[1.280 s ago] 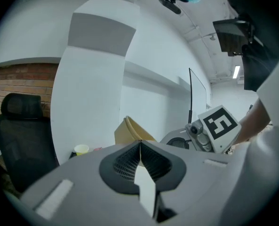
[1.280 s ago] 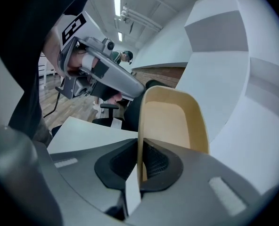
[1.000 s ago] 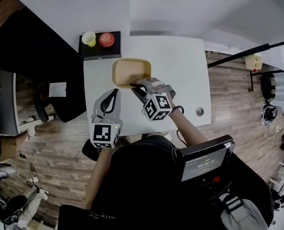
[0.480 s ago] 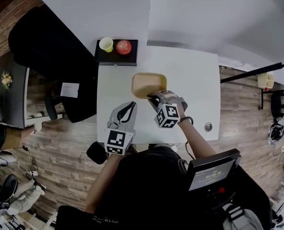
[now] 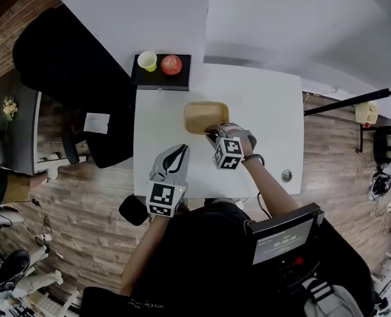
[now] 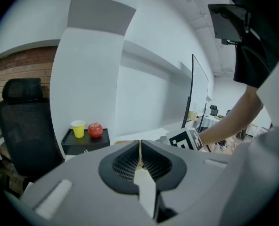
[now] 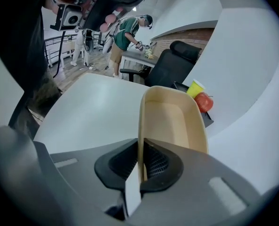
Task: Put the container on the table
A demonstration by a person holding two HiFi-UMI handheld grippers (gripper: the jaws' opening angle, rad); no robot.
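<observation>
A tan rectangular container [image 5: 205,116] is over the middle of the white table [image 5: 268,111]; I cannot tell whether its base rests on the top. My right gripper [image 5: 213,133] is shut on its near rim. The right gripper view shows the thin wall of the container [image 7: 170,121] pinched between the pads of my right gripper [image 7: 141,166], and the tub is empty. My left gripper [image 5: 176,153] hovers at the table's front left, shut with nothing in it. In its own view my left gripper [image 6: 139,155] has both pads pressed together.
A black tray [image 5: 161,71] at the table's far left corner carries a yellow cup [image 5: 147,61] and a red apple [image 5: 172,64]. A black office chair [image 5: 70,65] stands left of the table. A small round object [image 5: 286,176] lies near the front right edge.
The right gripper and the container have sunk toward the table. The left gripper has dropped a little. The head camera has shifted, so the table sits further right in the view.
</observation>
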